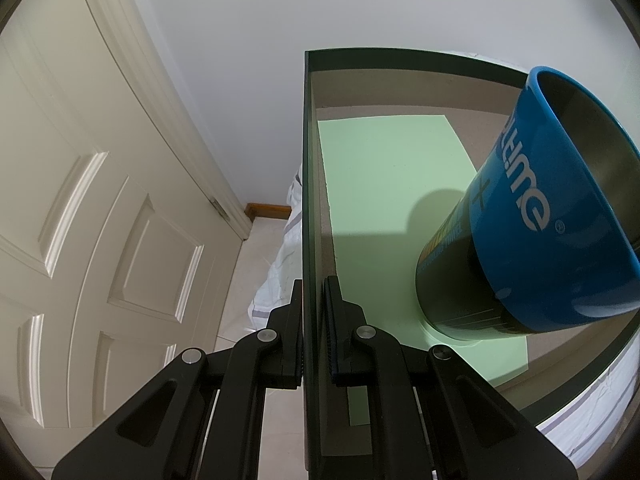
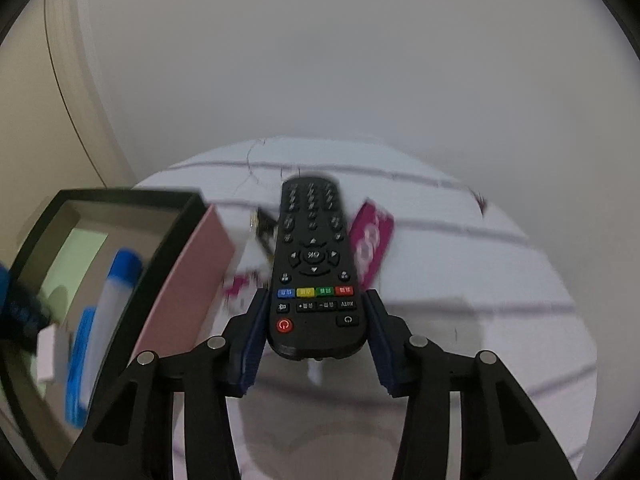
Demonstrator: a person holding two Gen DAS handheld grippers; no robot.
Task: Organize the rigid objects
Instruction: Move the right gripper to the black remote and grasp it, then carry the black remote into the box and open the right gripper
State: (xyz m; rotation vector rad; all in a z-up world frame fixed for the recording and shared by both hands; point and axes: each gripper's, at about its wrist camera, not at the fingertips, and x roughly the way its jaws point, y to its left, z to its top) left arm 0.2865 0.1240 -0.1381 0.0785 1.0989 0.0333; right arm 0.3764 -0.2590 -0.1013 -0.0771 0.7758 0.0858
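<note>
In the left wrist view the left gripper (image 1: 314, 332) is clamped on the near wall of the dark-rimmed rectangular box (image 1: 310, 160), steadying it; a blue mug with white lettering (image 1: 560, 216) already sits inside on the green liner, at the right. In the right wrist view the right gripper (image 2: 316, 332) holds the black remote control (image 2: 314, 264) by its near end above the striped white cloth (image 2: 480, 260), right of the box. A magenta packet (image 2: 372, 240) lies on the far side, apparently unsorted
</note>
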